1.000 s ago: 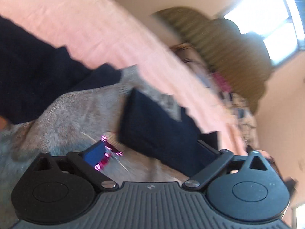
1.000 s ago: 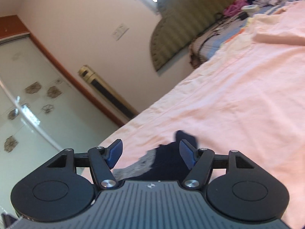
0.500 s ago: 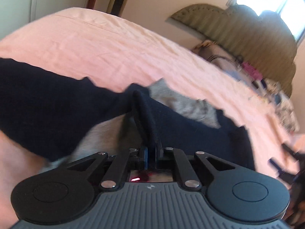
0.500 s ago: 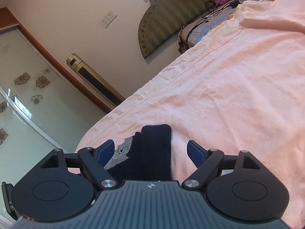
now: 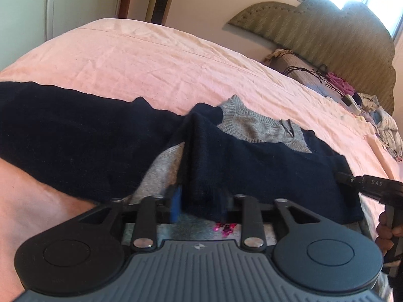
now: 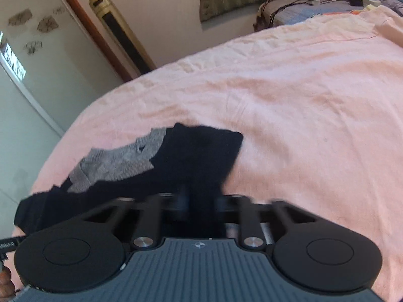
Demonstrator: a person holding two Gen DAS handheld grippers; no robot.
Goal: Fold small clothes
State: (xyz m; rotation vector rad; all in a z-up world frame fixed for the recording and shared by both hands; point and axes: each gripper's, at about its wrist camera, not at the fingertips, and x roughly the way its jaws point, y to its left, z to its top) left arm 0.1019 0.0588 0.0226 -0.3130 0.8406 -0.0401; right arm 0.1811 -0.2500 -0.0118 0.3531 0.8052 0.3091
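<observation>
A small grey sweater with navy sleeves (image 5: 252,161) lies spread on the pink bed sheet (image 5: 151,58). Its grey collar (image 5: 252,125) points toward the headboard. A raised navy fold stands between the jaws of my left gripper (image 5: 200,206), which are opening; one blue pad (image 5: 176,203) shows beside the cloth. In the right wrist view the sweater (image 6: 196,151) runs off to the left. There my right gripper (image 6: 199,201) is shut on the navy sleeve end. Its tip (image 5: 352,180) also shows at the sweater's right edge, held by a hand (image 5: 386,229).
The pink sheet (image 6: 302,100) stretches wide beyond the sweater. A green padded headboard (image 5: 327,27) stands at the far end, with loose clothes and cables (image 5: 377,123) below it. A tall gold floor unit (image 6: 121,32) and a glass wardrobe door stand by the wall.
My left gripper pinched the navy fold half a second ago and its jaws have since parted. My right gripper dropped toward the sleeve end and went from wide open to shut on it.
</observation>
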